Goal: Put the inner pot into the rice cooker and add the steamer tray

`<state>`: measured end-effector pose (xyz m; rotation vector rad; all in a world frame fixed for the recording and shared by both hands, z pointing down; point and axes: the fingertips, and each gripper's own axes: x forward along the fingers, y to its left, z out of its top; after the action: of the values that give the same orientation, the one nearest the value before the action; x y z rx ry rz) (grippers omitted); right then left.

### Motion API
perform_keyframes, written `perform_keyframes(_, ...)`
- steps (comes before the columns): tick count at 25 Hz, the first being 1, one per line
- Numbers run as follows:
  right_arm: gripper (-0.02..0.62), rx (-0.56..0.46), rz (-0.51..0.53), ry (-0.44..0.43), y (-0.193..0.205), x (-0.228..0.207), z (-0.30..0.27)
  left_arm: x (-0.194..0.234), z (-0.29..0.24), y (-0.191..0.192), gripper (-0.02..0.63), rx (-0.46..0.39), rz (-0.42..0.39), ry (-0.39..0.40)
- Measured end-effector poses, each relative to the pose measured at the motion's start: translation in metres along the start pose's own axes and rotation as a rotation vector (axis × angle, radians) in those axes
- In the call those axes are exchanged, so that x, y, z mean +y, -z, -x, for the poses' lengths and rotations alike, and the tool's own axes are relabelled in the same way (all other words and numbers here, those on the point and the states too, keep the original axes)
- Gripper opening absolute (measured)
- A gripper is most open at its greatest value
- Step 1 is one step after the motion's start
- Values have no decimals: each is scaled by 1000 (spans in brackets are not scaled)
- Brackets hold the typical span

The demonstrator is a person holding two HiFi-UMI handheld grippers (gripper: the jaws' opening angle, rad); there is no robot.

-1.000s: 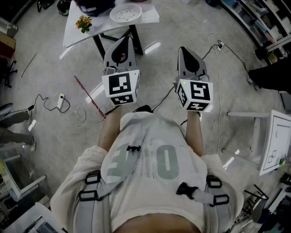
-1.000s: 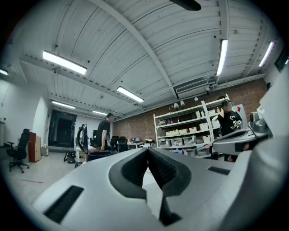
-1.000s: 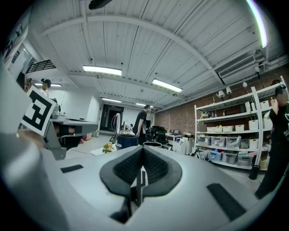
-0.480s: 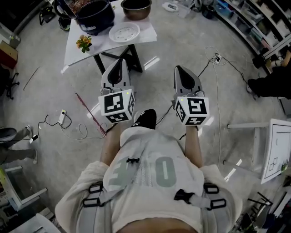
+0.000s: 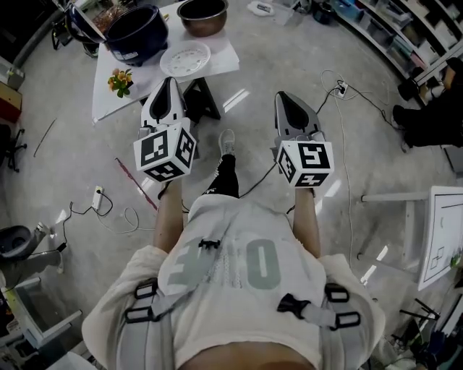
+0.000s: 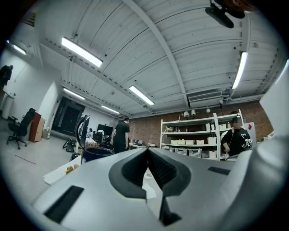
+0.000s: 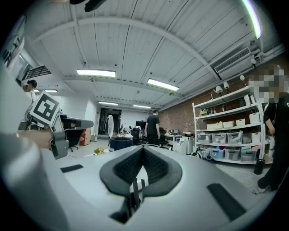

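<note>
The inner pot [image 5: 202, 13] stands on the tabletop [image 5: 223, 59] beside the open rice cooker [image 5: 136, 32], with the steamer tray [image 5: 184, 58] nearer the person. The left hand-held gripper [image 5: 168, 85] and right hand-held gripper [image 5: 286, 101] hang short of the tabletop, jaws pressed together and empty. This looks like the approach; next, the jaws need to spread for the pot's rim.

A polished grey concrete floor [image 5: 79, 152] was strewn with loose cables [image 5: 127, 214], and a white tabletop [image 5: 145, 81] was set on dark legs. A ribbed white ceiling [image 6: 180, 49] was lit by strip lights [image 6: 81, 52]. Metal shelving [image 7: 226, 128] was ranged against a brick wall [image 7: 180, 118].
</note>
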<state>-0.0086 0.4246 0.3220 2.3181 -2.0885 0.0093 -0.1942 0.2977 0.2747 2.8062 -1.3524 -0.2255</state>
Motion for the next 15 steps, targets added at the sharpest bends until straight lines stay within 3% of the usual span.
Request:
perform_keyframes(7,9,19,50,34,5,-42,-75,23,-98,18,21,1,-1,-5)
perform_keyframes(15,9,52,54,22,-2,-96,-204,48,-233,33,21,31,-44,-18)
